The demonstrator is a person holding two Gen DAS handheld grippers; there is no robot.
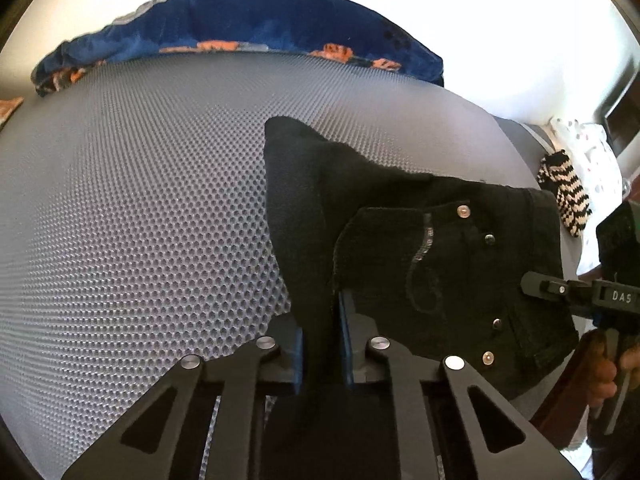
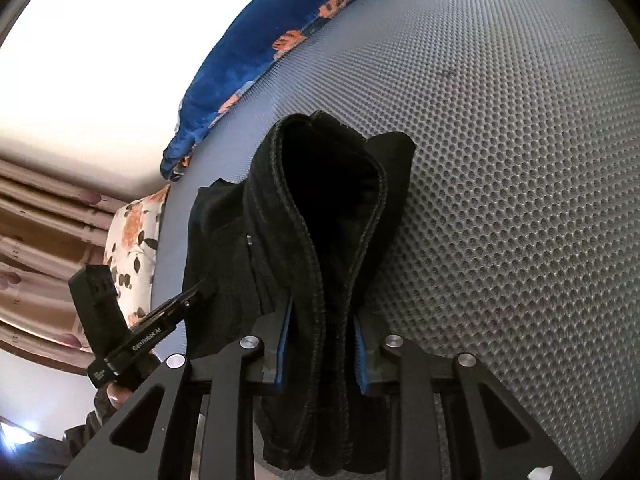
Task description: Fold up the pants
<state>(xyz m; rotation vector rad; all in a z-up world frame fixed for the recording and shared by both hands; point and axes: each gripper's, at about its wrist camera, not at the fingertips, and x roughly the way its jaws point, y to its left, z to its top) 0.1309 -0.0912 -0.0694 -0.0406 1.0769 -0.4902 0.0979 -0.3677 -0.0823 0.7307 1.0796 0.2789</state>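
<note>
In the left wrist view, one pair of black pants (image 1: 420, 248) is lying partly lifted over a grey honeycomb mat (image 1: 140, 220). The left tongs (image 1: 320, 344) are pinching a fold of the black cloth between their two blue-padded fingers, which are standing nearly closed, with only the thickness of the fabric between them. The pants are spreading up and to the right from the left tongs, showing one pocket with silver rivets. At the pants' right edge, the right tongs (image 1: 536, 284) are reaching in and touching the waistband; how far they are open cannot be told from here. One blue floral blanket (image 1: 240, 24) is lying along the mat's far edge, beyond the pants. One striped black-and-cream knit item (image 1: 564, 196) is resting just past the pants' right side.

In the right wrist view, the right tongs (image 2: 322, 348) are gripping a thick bunch of the pants (image 2: 320, 220) along a stitched seam, the fingers held somewhat apart by the layers. The pants are hanging straight ahead of these tongs, above the mat (image 2: 500, 200). To the pants' left, the left tongs (image 2: 196, 292) are touching the cloth. The blanket (image 2: 260, 40) is showing beyond the pants, and one floral pillow (image 2: 132, 240) is sitting left of them.
</note>
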